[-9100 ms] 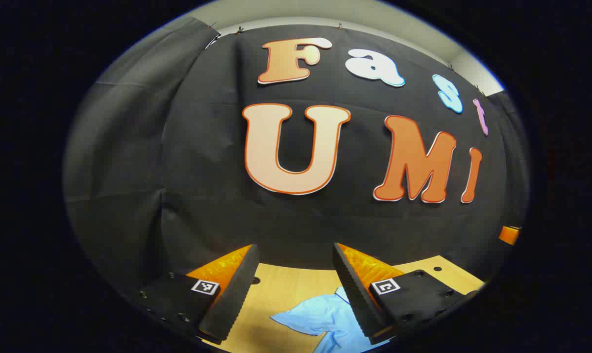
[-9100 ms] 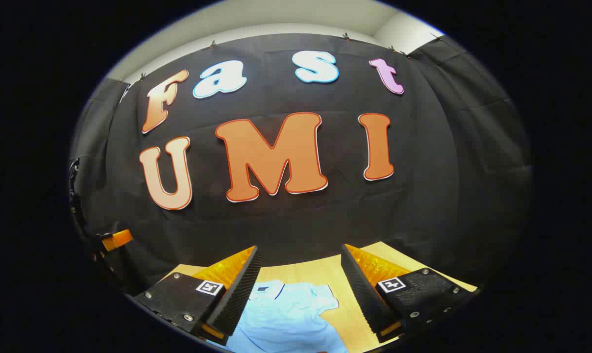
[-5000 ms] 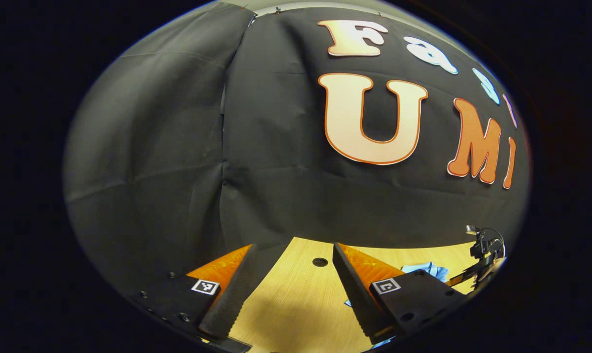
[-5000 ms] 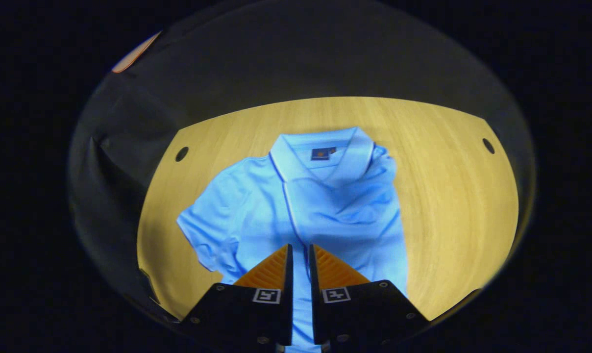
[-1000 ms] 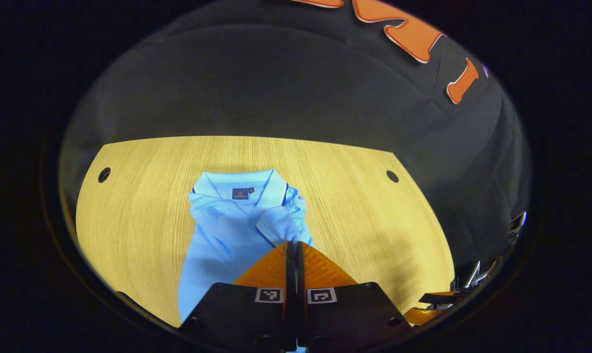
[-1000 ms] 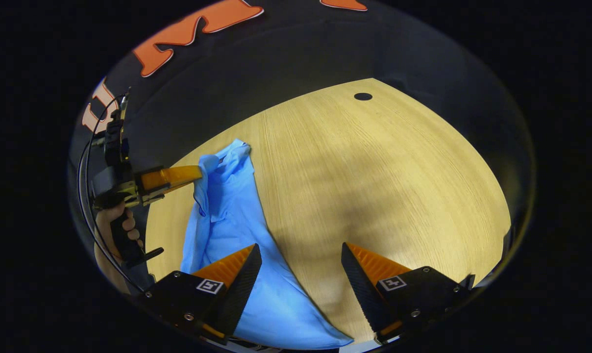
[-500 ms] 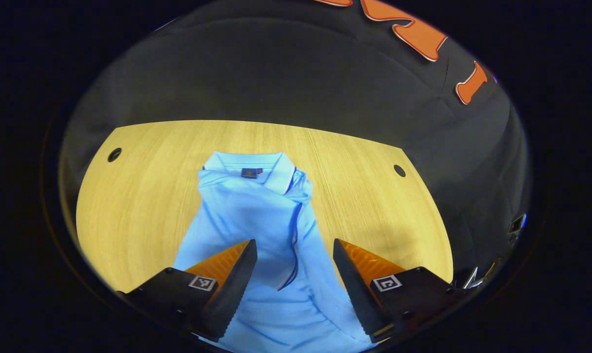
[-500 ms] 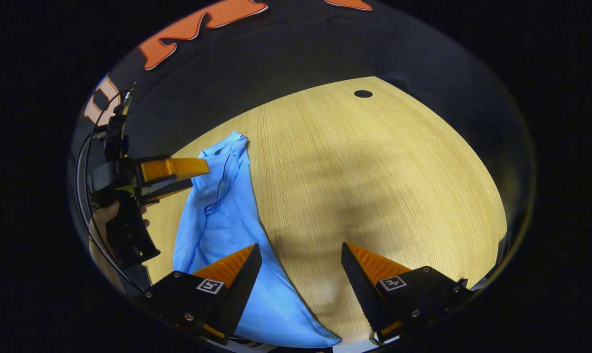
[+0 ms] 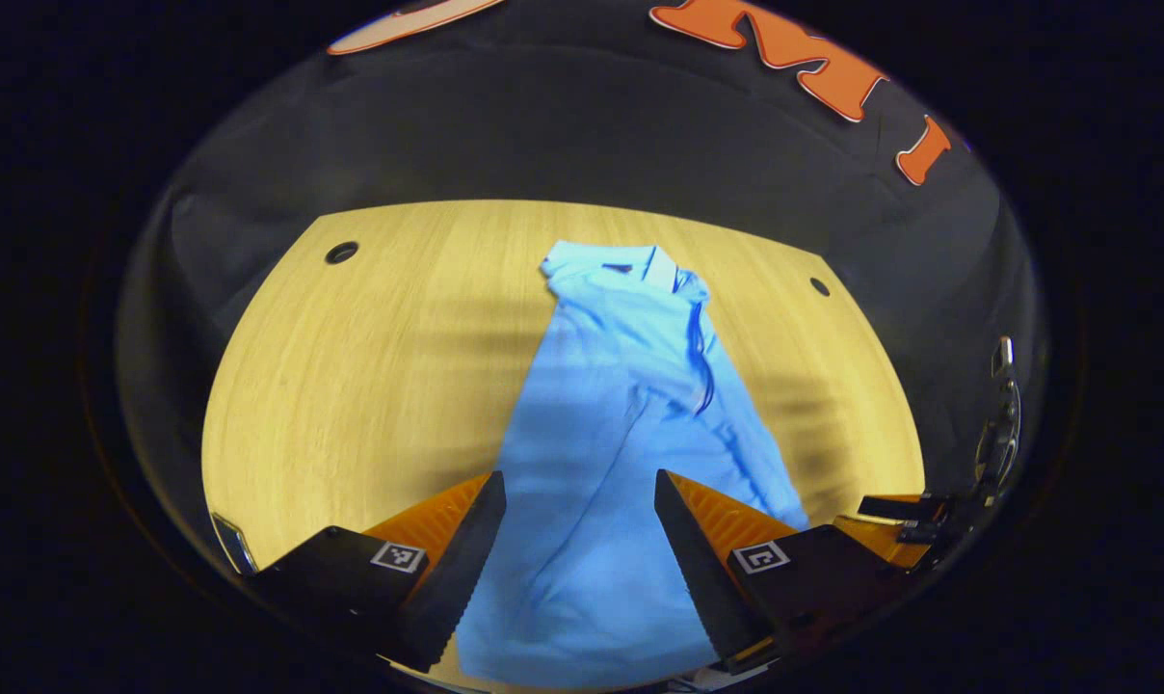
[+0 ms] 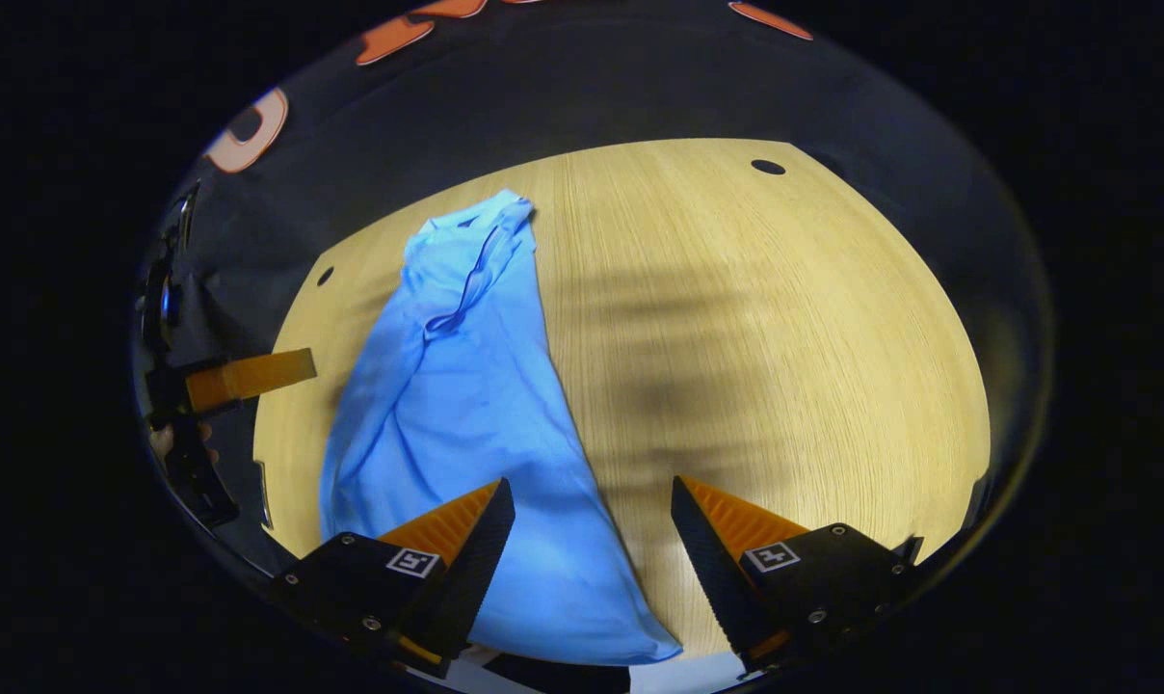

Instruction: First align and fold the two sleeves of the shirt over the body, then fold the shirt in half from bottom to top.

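Observation:
A light blue polo shirt [image 9: 621, 405] lies lengthwise on the wooden table [image 9: 370, 357], collar at the far end, both sleeves folded in over the body. My left gripper [image 9: 580, 540] hovers open above the shirt's lower part, nothing between its fingers. In the right gripper view the same shirt [image 10: 457, 395] runs from the far collar to the hem at the near table edge. My right gripper [image 10: 592, 545] is open over the shirt's right hem corner and bare wood. The left gripper [image 10: 245, 378] shows at the far left, held by a hand.
The table [image 10: 755, 328] has small round holes near its far corners [image 9: 341, 253] [image 10: 767, 167]. Black cloth walls close the booth behind and beside the table. The right gripper [image 9: 905, 516] shows low at the right edge of the left gripper view.
My left gripper opened, let go of the folded left sleeve, and drew back toward the hem. The right gripper stayed open and shifted slightly, now showing more of the shirt.

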`<action>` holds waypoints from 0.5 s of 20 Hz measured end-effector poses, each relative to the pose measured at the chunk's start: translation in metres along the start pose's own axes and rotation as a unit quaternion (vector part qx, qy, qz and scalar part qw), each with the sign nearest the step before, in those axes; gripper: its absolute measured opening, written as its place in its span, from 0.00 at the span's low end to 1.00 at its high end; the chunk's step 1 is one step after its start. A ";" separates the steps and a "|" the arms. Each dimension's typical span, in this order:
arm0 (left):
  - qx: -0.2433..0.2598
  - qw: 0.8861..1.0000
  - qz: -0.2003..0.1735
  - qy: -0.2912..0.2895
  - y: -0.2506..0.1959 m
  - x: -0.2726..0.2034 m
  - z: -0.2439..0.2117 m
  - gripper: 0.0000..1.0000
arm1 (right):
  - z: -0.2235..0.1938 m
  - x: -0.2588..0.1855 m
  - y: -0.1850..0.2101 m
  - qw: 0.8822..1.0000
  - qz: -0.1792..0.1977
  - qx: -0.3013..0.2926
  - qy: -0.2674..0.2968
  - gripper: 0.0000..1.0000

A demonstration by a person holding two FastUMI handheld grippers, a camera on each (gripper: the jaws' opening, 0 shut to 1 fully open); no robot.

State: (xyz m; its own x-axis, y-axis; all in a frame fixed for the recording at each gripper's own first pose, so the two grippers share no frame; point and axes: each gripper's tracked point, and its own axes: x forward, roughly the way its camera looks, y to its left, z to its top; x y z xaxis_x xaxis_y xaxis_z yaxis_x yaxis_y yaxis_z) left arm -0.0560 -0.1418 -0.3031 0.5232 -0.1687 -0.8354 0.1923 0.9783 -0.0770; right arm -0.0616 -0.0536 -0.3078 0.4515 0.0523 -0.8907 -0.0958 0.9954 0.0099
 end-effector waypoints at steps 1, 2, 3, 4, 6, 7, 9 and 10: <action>-0.001 1.000 0.004 0.017 0.009 -0.007 -0.019 1.00 | -0.009 -0.002 0.001 1.000 -0.004 -0.005 0.008 0.99; 0.000 0.999 0.010 0.031 0.019 -0.012 -0.039 0.99 | -0.019 -0.004 0.002 1.000 -0.007 -0.009 0.019 0.99; 0.001 0.999 0.016 0.043 0.028 -0.018 -0.055 1.00 | -0.031 -0.006 0.003 0.999 -0.009 -0.012 0.032 0.99; -0.002 0.998 0.022 0.054 0.035 -0.022 -0.068 1.00 | -0.043 -0.009 0.003 0.999 -0.011 -0.015 0.043 0.99; -0.008 0.997 0.021 0.074 0.045 -0.035 -0.096 1.00 | -0.066 -0.014 0.001 0.998 -0.019 -0.019 0.065 0.99; -0.011 0.996 0.023 0.088 0.051 -0.040 -0.110 0.99 | -0.077 -0.016 0.000 0.997 -0.021 -0.020 0.077 0.99; -0.011 0.994 0.026 0.102 0.058 -0.053 -0.131 1.00 | -0.099 -0.022 0.000 0.995 -0.026 -0.027 0.097 0.99; -0.006 0.994 0.025 0.108 0.060 -0.059 -0.141 1.00 | -0.108 -0.024 -0.003 0.993 -0.032 -0.035 0.105 0.99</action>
State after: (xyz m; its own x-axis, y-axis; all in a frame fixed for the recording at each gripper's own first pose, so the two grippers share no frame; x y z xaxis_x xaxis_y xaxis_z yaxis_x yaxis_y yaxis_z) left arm -0.1920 -0.0567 -0.3353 0.3420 -0.0917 -0.9352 0.1599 0.9864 -0.0382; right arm -0.1677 -0.0662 -0.3358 0.2638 -0.0370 -0.9639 -0.1372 0.9877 -0.0755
